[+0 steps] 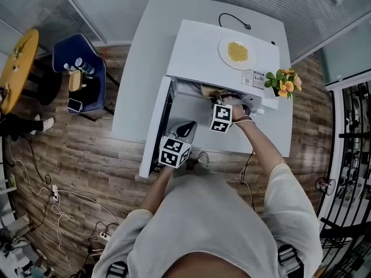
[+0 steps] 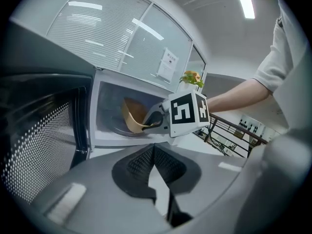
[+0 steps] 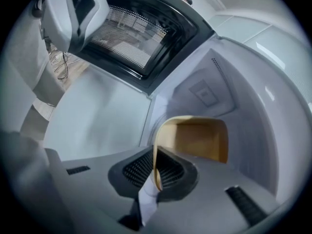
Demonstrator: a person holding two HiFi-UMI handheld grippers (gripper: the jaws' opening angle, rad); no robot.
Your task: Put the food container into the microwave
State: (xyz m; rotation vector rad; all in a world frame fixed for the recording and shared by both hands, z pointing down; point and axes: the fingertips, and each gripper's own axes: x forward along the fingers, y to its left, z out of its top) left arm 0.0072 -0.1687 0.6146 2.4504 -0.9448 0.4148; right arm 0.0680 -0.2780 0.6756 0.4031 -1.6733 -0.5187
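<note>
Container point(image 3: 195, 140) in right tongs point(image 3: 155, 179), inside microwave point(image 3: 204, 94)

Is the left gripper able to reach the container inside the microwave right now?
Probably yes. The microwave door is swung open, and nothing stands between the left gripper and the container. Only the right gripper is there, shut on its rim.

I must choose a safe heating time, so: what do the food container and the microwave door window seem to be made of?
The food container: probably paper pulp or thin card; matte tan, thin rim, no shine. The microwave door window: likely glass over perforated metal mesh; a dotted grid in a glossy dark frame.
</note>
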